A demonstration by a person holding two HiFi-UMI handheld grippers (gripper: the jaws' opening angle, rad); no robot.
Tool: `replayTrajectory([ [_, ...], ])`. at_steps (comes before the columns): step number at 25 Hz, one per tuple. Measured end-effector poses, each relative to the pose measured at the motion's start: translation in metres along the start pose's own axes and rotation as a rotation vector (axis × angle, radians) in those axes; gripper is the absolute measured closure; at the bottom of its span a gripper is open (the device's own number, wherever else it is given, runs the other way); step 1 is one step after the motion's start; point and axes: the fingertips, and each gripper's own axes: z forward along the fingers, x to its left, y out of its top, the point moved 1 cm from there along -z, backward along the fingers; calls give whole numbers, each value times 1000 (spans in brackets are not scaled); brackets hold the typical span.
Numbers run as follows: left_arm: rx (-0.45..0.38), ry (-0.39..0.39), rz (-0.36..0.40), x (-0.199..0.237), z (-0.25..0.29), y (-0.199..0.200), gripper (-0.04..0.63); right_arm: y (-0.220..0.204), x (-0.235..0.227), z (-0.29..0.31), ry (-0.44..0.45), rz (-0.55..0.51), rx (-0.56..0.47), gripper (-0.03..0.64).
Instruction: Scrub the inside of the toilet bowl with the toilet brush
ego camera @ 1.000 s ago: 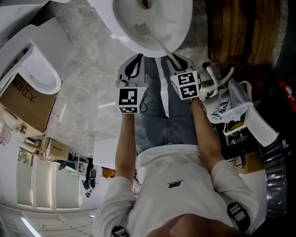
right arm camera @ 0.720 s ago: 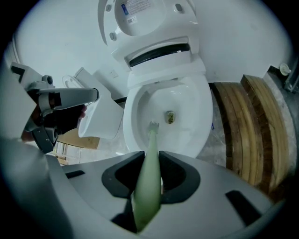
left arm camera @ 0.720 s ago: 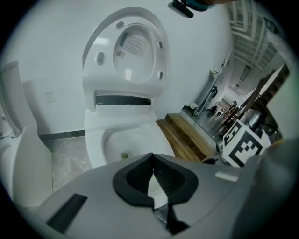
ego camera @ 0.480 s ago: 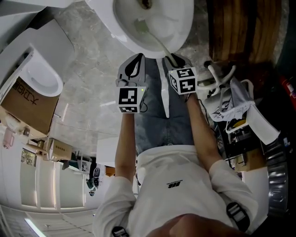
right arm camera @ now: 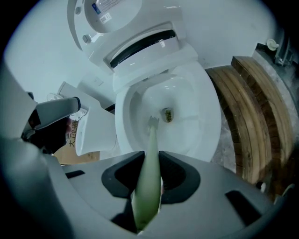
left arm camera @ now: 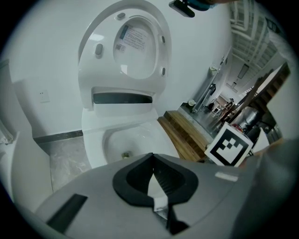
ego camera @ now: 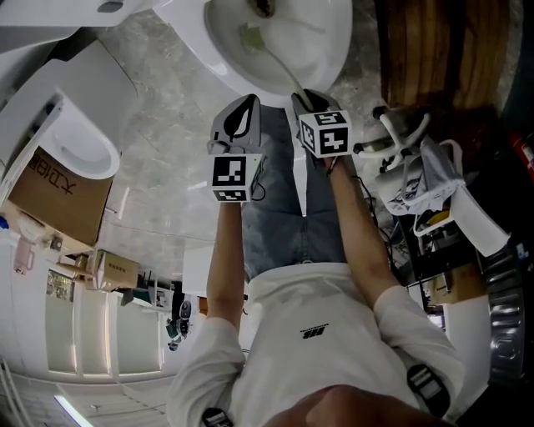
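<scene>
Scrubbing under way: the right gripper [right arm camera: 151, 156] clamps the pale green toilet brush [right arm camera: 149, 179] by its handle. Its long axis runs straight ahead from the jaws, bristle head [right arm camera: 153, 121] against the toilet bowl [right arm camera: 201, 126] wall, just beside the drain [right arm camera: 167, 114]. The left gripper [left arm camera: 153, 161] hangs alongside, jaws pressed together on nothing.

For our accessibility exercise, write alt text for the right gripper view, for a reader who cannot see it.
The right gripper clamps a pale green toilet brush, whose head reaches inside the white toilet bowl near the drain. The lid stands raised behind.
</scene>
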Motion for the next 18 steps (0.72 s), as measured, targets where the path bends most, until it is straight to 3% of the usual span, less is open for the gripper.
replayTrajectory([
  [8, 26, -6, 21, 13, 11, -2, 584, 19, 10, 9, 4, 42, -32, 526],
  [18, 33, -19, 24, 22, 14, 0, 584, 43, 32, 26, 40, 182, -77, 526],
])
